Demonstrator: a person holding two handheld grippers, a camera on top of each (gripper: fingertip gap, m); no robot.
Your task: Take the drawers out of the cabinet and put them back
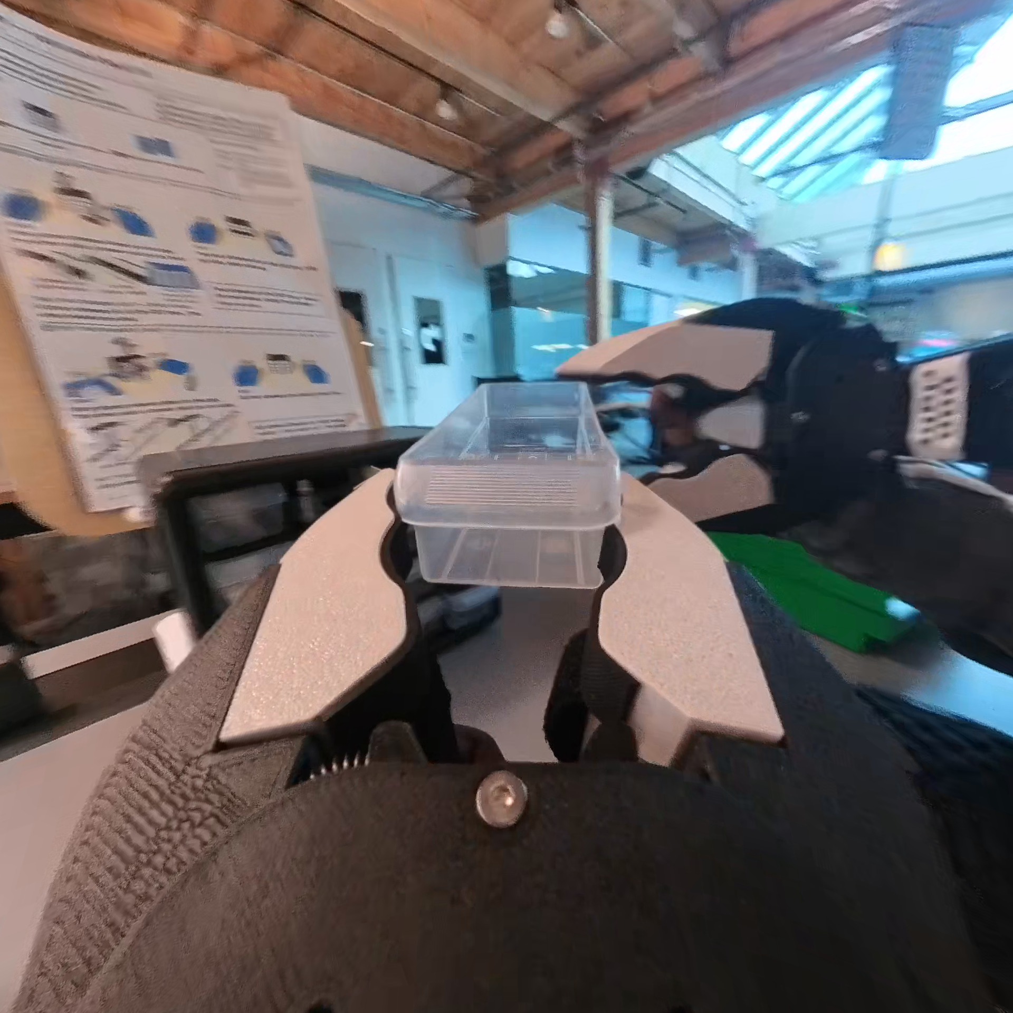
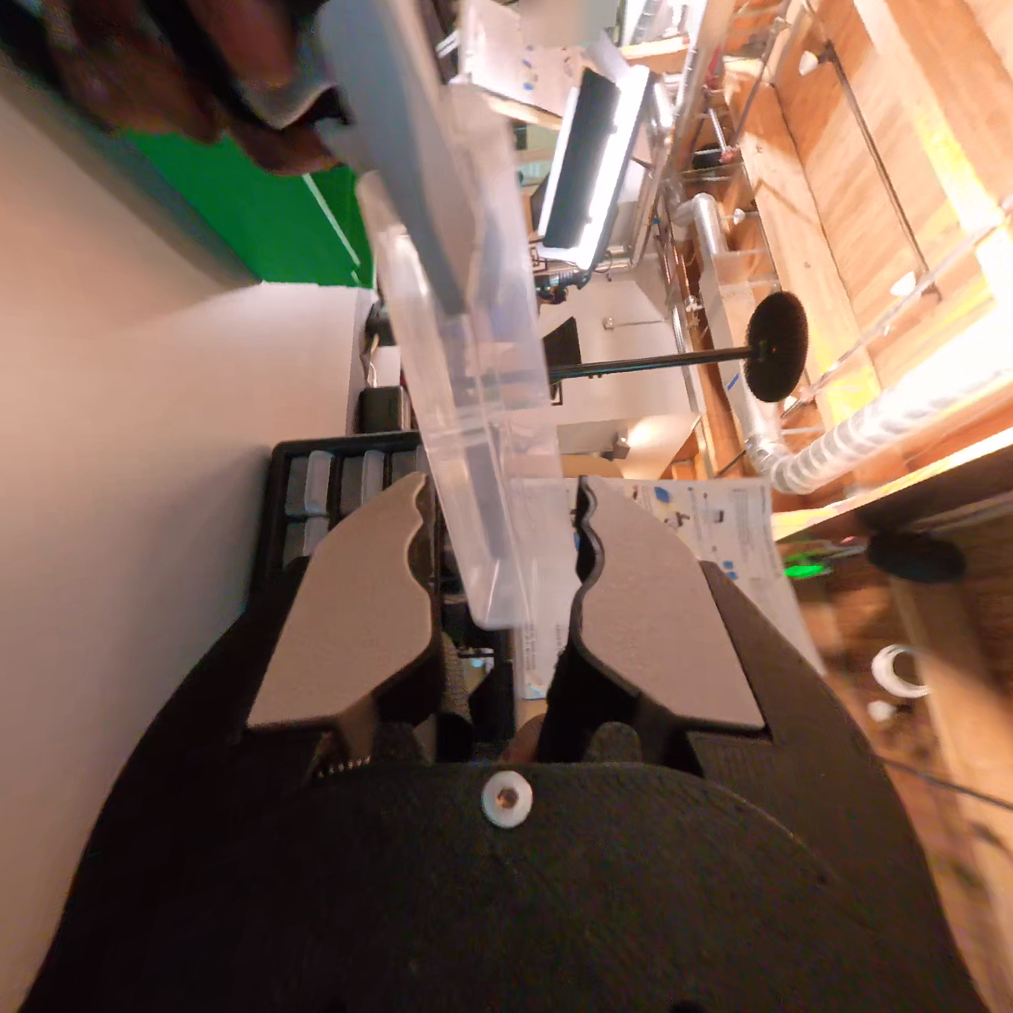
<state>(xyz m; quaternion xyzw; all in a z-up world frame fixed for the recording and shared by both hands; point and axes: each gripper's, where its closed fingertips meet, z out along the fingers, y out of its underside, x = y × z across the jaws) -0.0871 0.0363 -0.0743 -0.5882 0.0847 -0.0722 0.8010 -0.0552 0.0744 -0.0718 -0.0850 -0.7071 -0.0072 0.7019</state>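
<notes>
Bright skylight (image 1: 822, 126) daylight, warm indoor tones, motion-blurred backgrounds, strong fisheye bending at edges

Clear drawer (image 1: 507, 488) aloft; black cabinet (image 1: 263, 493) behind

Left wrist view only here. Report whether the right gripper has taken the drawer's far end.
Observer: No. The right gripper is open; the end of the clear drawer sits between its jaws, unclamped.
Operator: Say where the gap is.
Observer: Beside the finger farther from the table; the other side is too close to tell.
Operator: Check the cabinet.
Observer: Grey drawers sit in its visible slots.
</notes>
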